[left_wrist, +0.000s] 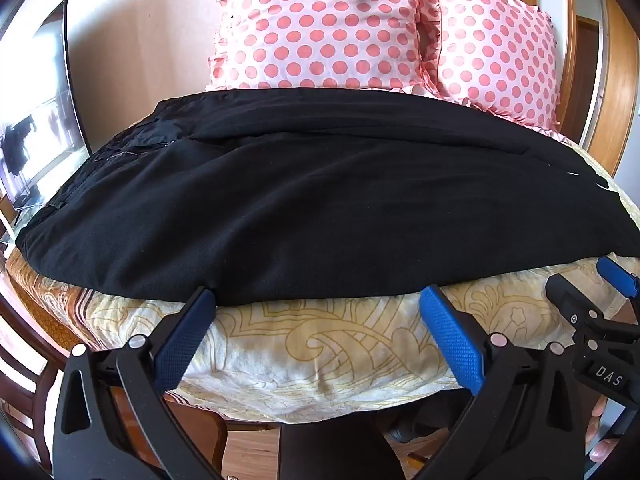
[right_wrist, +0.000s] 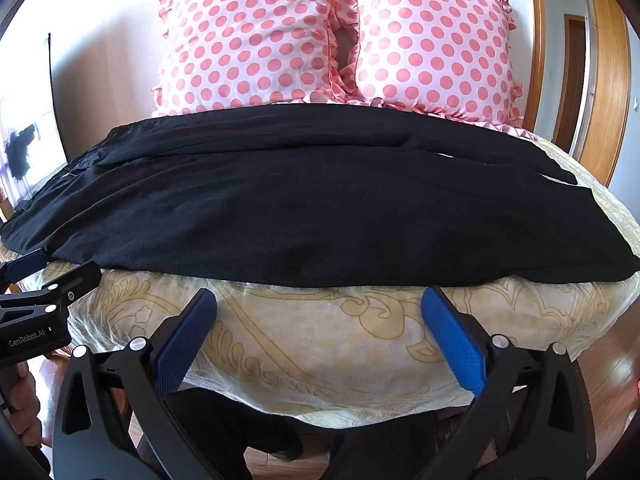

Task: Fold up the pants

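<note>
Black pants [left_wrist: 304,200] lie flat across the bed, waistband and zipper to the left, leg ends to the right; they also show in the right wrist view [right_wrist: 304,208]. My left gripper [left_wrist: 320,300] is open and empty, its left fingertip touching the near edge of the pants. My right gripper [right_wrist: 320,300] is open and empty, just short of the near edge. The right gripper also shows at the right edge of the left wrist view [left_wrist: 600,300]; the left one shows at the left edge of the right wrist view [right_wrist: 36,280].
The bed has a cream and yellow patterned cover [left_wrist: 320,344]. Two pink polka-dot pillows [right_wrist: 256,40] [right_wrist: 432,48] stand at the back. A screen [left_wrist: 36,120] is at the left, a wooden door frame [right_wrist: 608,80] at the right, wood floor below.
</note>
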Tool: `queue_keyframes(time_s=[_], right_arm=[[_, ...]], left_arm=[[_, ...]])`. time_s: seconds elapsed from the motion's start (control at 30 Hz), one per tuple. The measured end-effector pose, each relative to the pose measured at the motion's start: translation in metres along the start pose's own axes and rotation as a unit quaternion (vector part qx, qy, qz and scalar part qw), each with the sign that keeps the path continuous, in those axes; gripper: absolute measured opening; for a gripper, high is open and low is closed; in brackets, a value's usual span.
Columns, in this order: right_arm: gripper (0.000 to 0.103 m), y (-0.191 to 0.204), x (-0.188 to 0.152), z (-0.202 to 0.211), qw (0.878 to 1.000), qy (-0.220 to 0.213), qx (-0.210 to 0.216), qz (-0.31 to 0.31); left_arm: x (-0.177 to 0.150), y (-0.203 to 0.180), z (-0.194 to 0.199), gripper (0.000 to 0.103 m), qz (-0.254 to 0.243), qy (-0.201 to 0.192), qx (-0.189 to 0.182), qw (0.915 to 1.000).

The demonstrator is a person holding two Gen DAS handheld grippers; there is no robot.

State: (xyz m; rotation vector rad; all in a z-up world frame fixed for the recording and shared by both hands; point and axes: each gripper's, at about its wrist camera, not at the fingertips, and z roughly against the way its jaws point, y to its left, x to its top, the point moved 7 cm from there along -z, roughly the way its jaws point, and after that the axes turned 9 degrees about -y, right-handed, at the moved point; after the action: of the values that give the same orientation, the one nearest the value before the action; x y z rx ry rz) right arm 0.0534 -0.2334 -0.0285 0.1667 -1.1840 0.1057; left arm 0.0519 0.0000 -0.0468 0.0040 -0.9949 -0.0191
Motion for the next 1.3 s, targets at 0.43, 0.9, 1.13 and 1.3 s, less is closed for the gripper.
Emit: queue_keyframes(time_s=[0.43,0.9,1.13,1.3], right_arm=[[0.102,-0.0001,0.0,0.0001,1.0,-0.001,0.0,0.0],[0.102,-0.0002,-0.0003,0.0003,1.0,-0.001,0.0,0.0],[0.102,-0.0002,-0.0002,0.0002,1.0,0.0,0.0,0.0],[0.102,-0.0002,-0.0002,0.0002,1.0,0.0,0.0,0.0]], left_arm=[[0.0006,0.0001,0.0002,0.101,-0.001,-0.002,0.001,1.0],[0.0008,0.0001,0.0003,0.101,-0.001,-0.004,0.001,1.0],[0.0014,0.0002,0.0002,0.101,-0.001,-0.005,0.002,1.0],[0.0013,0.0001,0.0004,0.101,-0.001,-0.006,0.002,1.0]])
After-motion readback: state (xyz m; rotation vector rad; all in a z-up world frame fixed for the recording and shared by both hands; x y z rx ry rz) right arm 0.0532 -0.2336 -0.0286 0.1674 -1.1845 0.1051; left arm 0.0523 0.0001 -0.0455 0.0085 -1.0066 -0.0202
